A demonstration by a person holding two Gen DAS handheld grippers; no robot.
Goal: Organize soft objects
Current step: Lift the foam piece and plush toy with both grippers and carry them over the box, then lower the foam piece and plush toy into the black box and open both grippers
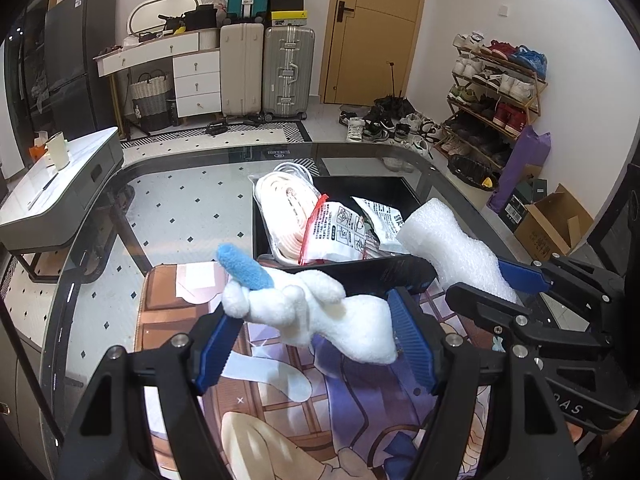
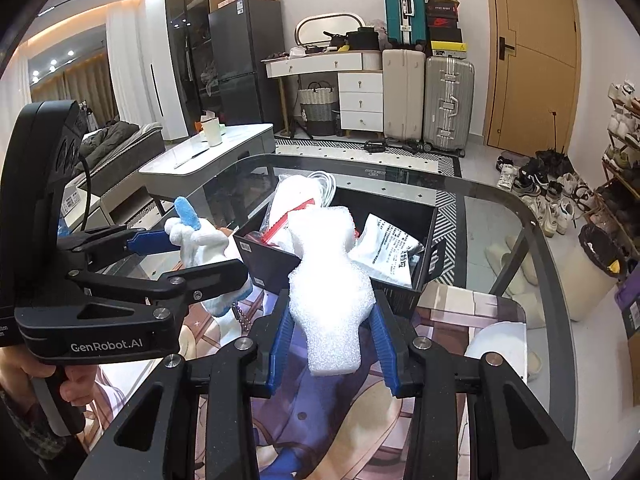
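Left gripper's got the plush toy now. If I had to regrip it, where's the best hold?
Grip the plush toy across its thick white body, as the left gripper does now, coming from the near side. The blue tip and small limbs look too thin and floppy.

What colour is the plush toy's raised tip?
Light blue; the rest of the plush toy is white. It shows best in the left wrist view.
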